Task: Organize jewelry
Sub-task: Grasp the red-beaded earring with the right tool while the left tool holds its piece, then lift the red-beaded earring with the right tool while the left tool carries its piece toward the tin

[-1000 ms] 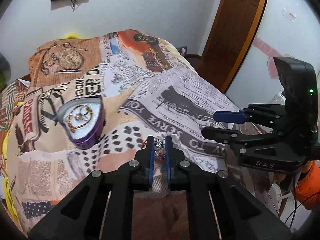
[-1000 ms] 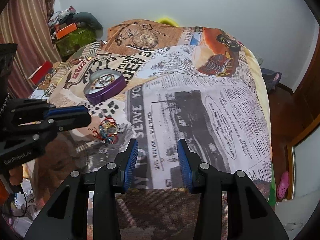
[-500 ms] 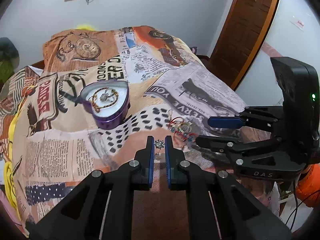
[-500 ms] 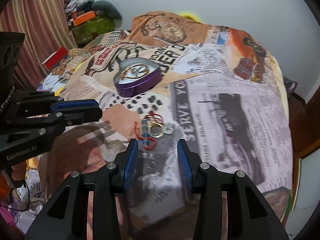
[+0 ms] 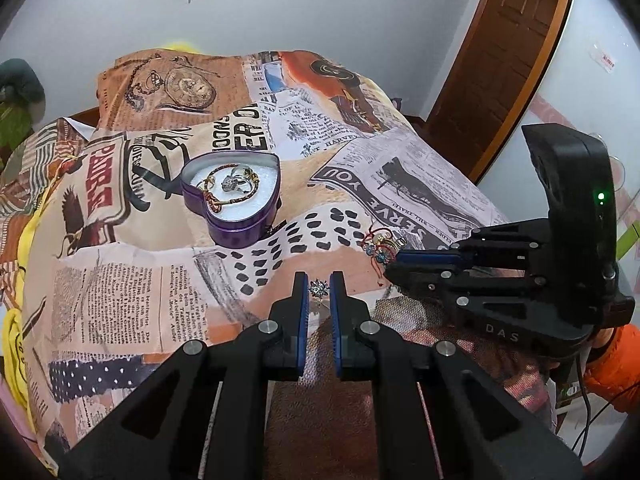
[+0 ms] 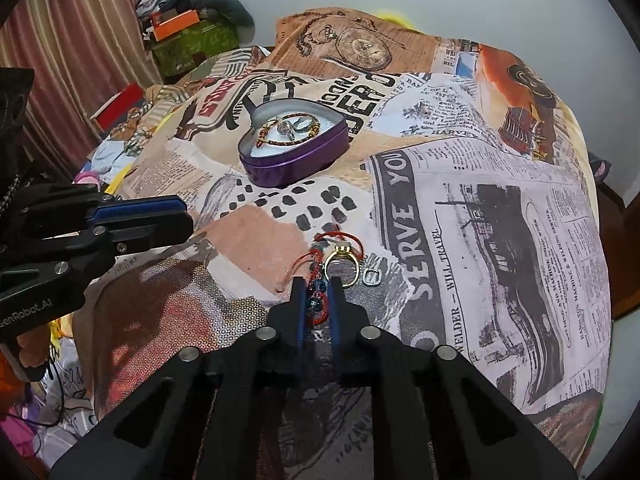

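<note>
Pinching a small star-shaped silver charm (image 5: 319,289) between its tips, the left claw (image 5: 319,294) hangs above the newspaper-print bedspread (image 5: 132,280), short of the purple heart-shaped tin (image 5: 232,196), where a braided bracelet (image 5: 224,190) and rings already lie on a white lining. Closer to the bed's near edge, the right claw (image 6: 318,300) is pressed together on a red cord bracelet with blue beads (image 6: 316,300), which trails from the pads onto the cloth; a gold ring (image 6: 340,266) lies touching that cord, and a small silver link (image 6: 373,277) sits just beside the ring. Judging by the tangle, lifting the cord could drag the gold ring along or flick it off the bed, since the cord's loops run right against it. The charm looks thinly held at the very ends of the pads, so a jolt on the way to the tin could drop it into the busy print, where it would be hard to find. Both claws sit near one another over the same corner, and a crossing move toward the tin risks a knock between them.
</note>
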`<state>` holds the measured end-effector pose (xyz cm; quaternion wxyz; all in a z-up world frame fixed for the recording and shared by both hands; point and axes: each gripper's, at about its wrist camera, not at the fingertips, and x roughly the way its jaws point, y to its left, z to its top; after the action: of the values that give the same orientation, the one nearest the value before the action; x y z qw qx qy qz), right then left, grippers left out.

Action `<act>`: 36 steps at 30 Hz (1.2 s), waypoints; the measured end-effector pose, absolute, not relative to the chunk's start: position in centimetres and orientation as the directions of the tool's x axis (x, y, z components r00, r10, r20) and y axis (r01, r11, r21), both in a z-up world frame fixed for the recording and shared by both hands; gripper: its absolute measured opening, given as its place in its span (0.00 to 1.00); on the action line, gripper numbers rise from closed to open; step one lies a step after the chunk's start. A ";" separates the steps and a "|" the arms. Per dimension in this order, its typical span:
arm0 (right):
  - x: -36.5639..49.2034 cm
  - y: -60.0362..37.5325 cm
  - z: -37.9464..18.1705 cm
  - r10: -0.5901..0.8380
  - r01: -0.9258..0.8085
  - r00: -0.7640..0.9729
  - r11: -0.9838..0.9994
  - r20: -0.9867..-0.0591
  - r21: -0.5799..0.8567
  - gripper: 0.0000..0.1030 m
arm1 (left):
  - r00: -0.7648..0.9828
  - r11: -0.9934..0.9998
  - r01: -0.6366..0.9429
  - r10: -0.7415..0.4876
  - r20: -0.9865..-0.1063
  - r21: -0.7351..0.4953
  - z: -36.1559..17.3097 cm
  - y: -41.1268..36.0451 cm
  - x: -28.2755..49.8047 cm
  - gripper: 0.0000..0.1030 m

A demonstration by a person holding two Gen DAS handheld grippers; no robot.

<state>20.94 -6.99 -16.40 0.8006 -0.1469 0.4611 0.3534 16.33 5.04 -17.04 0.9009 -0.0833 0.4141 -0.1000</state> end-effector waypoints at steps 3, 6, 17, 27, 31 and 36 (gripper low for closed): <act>20.8 -6.8 -16.1 0.434 -0.706 0.325 0.703 -0.840 0.090 0.07 | 0.649 0.967 0.108 -0.243 -0.720 -0.229 -16.6 5.2 16.0 0.08; 20.4 -6.6 -15.3 0.440 -0.711 0.339 0.699 -0.831 0.080 0.06 | 0.662 0.968 0.101 -0.237 -0.711 -0.228 -16.1 5.6 15.7 0.08; 20.9 -7.0 -11.0 0.485 -0.686 0.432 0.724 -0.761 0.072 0.04 | 0.711 0.974 0.092 -0.210 -0.671 -0.207 -13.6 6.6 15.3 0.08; 21.0 -6.8 -10.0 0.504 -0.706 0.392 0.701 -0.769 0.100 0.05 | 0.723 0.975 0.074 -0.198 -0.662 -0.211 -13.5 7.5 15.4 0.08; 20.9 -6.4 -13.3 0.445 -0.705 0.297 0.699 -0.845 0.120 0.23 | 0.711 0.974 0.070 -0.201 -0.673 -0.217 -14.3 7.7 15.4 0.08; 20.9 -6.7 -16.3 0.406 -0.683 0.249 0.717 -0.879 0.138 0.23 | 0.703 0.974 0.070 -0.202 -0.681 -0.217 -14.8 7.7 15.4 0.08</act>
<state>20.87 -6.73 -16.25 0.7782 -0.1376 0.5031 0.3497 15.41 7.66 -14.82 0.9187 -0.0875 0.3778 -0.0741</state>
